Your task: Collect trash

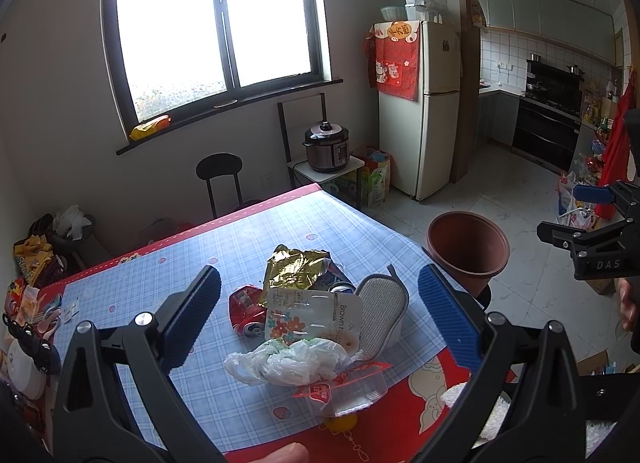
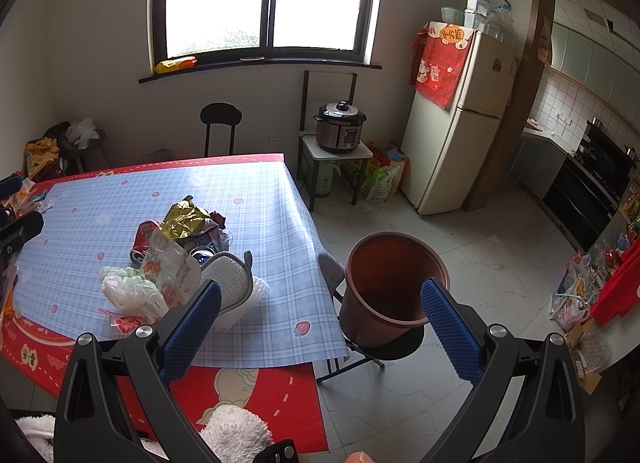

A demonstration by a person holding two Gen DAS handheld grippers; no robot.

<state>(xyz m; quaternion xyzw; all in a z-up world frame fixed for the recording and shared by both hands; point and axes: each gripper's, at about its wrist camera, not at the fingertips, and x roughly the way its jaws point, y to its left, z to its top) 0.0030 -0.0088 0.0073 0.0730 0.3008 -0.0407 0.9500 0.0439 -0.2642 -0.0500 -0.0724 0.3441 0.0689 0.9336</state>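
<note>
A white flowered pouch (image 1: pixel 316 313) on the table is showing the words "Brown hos…", cut off. The right gripper's (image 1: pixel 592 203) black body is bearing "DAS".

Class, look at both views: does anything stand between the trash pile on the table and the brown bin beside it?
Nothing visible does. The trash pile lies near the table edge, and the brown bin stands open just past that edge. Both the left gripper and the right gripper are open and empty.
</note>
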